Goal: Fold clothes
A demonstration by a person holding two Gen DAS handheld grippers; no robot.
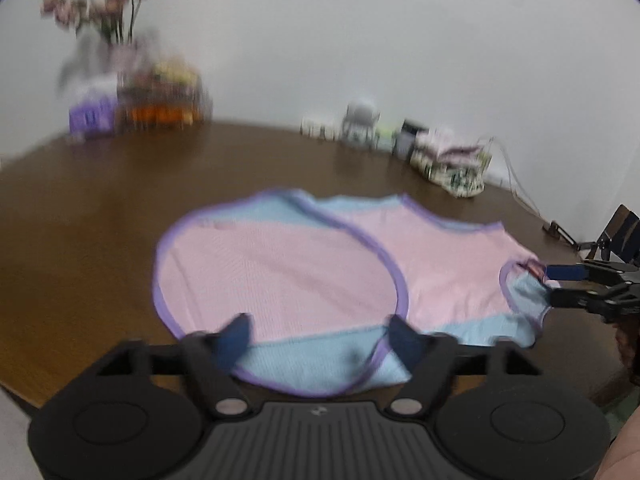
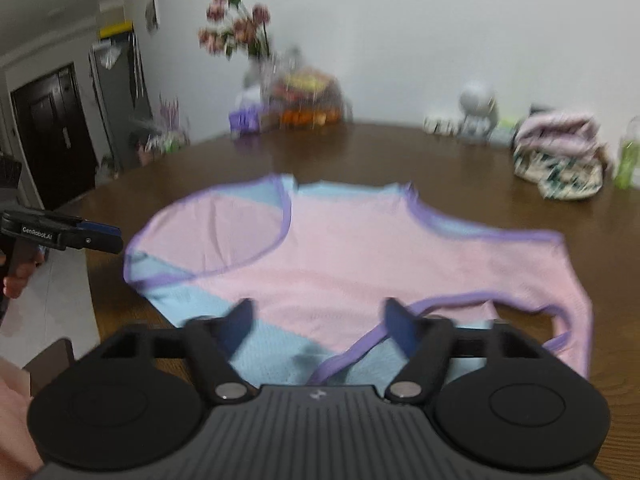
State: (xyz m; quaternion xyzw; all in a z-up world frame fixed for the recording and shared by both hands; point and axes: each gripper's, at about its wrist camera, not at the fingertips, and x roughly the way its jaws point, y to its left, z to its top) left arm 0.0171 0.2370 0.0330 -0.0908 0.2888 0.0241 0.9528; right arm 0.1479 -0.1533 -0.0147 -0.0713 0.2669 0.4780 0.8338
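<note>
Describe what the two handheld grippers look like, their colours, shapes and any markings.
Both are black plastic. The left gripper has a ribbed body, two round discs, silver pivot screws and dark blue finger pads. The right gripper is built the same. Seen side-on, the left one carries white "GenRobot.AI" lettering. No cables show.

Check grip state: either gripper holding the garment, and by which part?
Nothing is held. The left gripper and right gripper are both open, poised at the near edge of the pink and blue garment on the table.
</note>
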